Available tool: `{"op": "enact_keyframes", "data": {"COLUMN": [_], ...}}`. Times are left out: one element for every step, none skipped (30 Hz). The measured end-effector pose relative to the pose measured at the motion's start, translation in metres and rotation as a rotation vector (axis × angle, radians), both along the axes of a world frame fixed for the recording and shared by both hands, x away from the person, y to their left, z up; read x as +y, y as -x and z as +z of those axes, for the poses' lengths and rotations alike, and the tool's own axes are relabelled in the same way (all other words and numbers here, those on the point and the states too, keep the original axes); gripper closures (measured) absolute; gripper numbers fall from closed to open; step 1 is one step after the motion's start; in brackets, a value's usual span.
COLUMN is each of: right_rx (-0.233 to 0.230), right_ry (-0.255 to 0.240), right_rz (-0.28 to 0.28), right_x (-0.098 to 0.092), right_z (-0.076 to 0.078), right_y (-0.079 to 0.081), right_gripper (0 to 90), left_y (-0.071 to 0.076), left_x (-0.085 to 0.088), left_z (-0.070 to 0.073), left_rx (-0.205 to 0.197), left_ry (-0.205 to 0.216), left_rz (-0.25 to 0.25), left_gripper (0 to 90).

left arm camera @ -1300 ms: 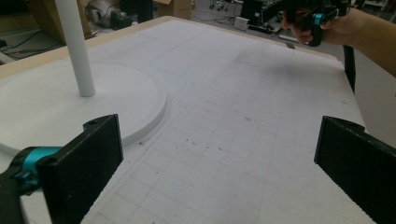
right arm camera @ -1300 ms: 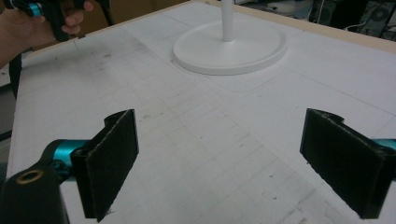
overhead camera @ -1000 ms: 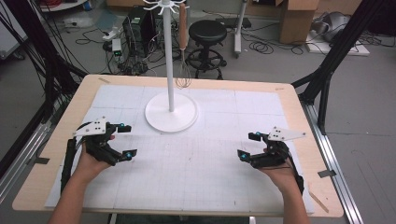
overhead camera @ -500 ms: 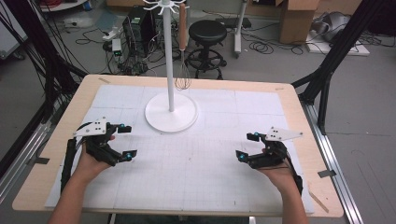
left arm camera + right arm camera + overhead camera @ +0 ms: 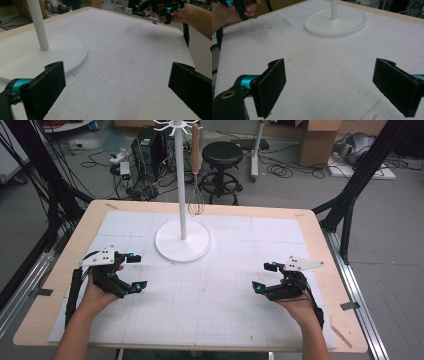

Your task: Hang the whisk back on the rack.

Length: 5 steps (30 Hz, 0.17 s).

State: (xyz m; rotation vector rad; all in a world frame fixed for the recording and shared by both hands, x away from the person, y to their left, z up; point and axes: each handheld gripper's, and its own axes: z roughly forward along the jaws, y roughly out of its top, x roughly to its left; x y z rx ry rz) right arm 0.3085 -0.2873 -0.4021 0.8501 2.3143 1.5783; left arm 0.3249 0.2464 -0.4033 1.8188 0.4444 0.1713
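Two grippers, left gripper and right gripper, we note with jaws wide, empty, flanking the white round-based metal stand on the counter.

The light is even and bright, coming from above. The white tabletop shows no strong glare. Shadows under the stand base are soft. Both gripper views are a little blurred near the close black fingers.

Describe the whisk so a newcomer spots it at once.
Start at the tall white pole stand on the gridded white mat. From its top hooks hangs a wire whisk with a wooden handle, the one item dangling there.
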Motion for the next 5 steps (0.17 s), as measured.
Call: {"op": "enact_keyframes", "data": {"right_rx": [0.001,0.0,0.0,0.0,-0.002], "right_ry": [0.0,0.0,0.001,0.003,0.003], "right_rz": [0.0,0.0,-0.001,0.0,0.0], "right_x": [-0.0001,-0.0002,-0.0001,0.0001,0.0004], "right_z": [0.0002,0.0003,0.0003,0.0002,0.0002], "right_y": [0.0002,0.0004,0.0005,0.0005,0.0006], "right_gripper": [11.0,11.0,11.0,11.0,11.0], "left_y": [0.0001,0.0003,0.0003,0.0002,-0.0002], "left_x": [0.0001,0.0001,0.0,-0.0003,-0.0002], "left_z": [0.0001,0.0002,0.0002,0.0001,0.0], "left_rx": [-0.001,0.0,0.001,0.0,-0.002], "left_ry": [-0.001,-0.001,0.002,0.003,0.002], "left_rz": [0.0,0.0,-0.001,-0.001,-0.001], "left_gripper": [1.7,1.7,1.7,1.7,1.7]}}
